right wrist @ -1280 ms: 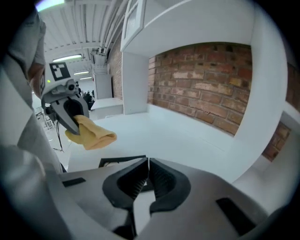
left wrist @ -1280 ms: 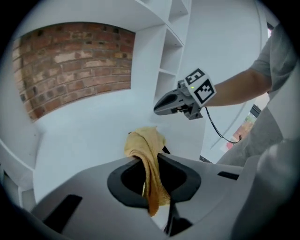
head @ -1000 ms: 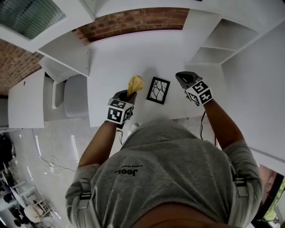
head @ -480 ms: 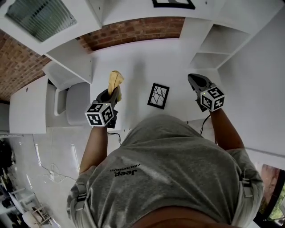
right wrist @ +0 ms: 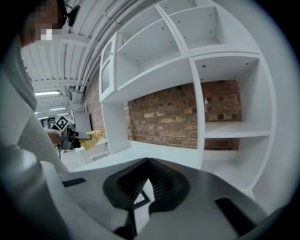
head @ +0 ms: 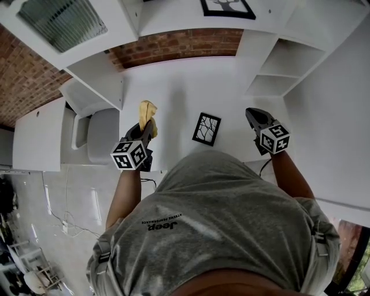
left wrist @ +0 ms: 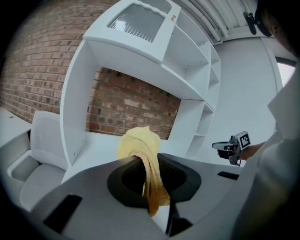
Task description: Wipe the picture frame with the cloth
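Observation:
The picture frame [head: 206,128], black with a white branching pattern, lies flat on the white desk [head: 179,87]. My left gripper [head: 148,124] is left of it and apart from it, shut on a yellow cloth [head: 147,110] that bunches out past the tips. In the left gripper view the cloth [left wrist: 140,145] hangs down between the jaws of the gripper [left wrist: 147,161]. My right gripper [head: 252,113] hovers to the right of the frame, shut and empty. In the right gripper view only a corner of the frame [right wrist: 140,199] shows below the closed gripper [right wrist: 147,164].
White shelving [head: 272,72] rises at the desk's right, a brick wall [head: 173,40] runs behind it, and a tall white cabinet [head: 92,69] stands at the left. A pale chair [head: 103,134] sits left of the desk. Another framed picture [head: 226,7] rests on top of the shelving.
Both grippers have lifted and drawn apart from the frame: the left carried the cloth off to the left, the right shifted slightly right. The frame stayed on the desk.

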A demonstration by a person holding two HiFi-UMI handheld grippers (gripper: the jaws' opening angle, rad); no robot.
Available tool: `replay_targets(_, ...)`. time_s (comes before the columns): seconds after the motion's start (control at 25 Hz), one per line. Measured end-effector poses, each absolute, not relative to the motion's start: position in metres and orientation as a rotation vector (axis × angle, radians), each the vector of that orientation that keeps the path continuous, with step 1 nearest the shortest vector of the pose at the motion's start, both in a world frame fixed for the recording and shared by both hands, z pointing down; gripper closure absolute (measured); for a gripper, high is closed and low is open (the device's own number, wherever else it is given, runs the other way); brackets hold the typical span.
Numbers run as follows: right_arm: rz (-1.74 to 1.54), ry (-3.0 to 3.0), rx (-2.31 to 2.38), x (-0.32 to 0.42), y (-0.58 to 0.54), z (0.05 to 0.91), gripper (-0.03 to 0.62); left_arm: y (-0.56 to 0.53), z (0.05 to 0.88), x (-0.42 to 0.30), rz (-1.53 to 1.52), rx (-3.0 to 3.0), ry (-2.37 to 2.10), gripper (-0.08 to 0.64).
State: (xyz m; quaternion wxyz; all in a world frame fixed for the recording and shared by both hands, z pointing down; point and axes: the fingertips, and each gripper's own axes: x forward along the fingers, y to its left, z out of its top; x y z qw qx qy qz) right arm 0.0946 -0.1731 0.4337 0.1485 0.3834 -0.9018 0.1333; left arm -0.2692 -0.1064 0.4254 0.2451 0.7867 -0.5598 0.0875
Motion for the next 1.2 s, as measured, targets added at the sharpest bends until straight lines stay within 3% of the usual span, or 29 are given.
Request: replay_targets(1.2, 0.318, -2.592, 1.02, 0.086, -0.168, 0.435, 0.578, -0.095, 0.43, -0.26, 0.265, 2.144, -1.513, 0.495)
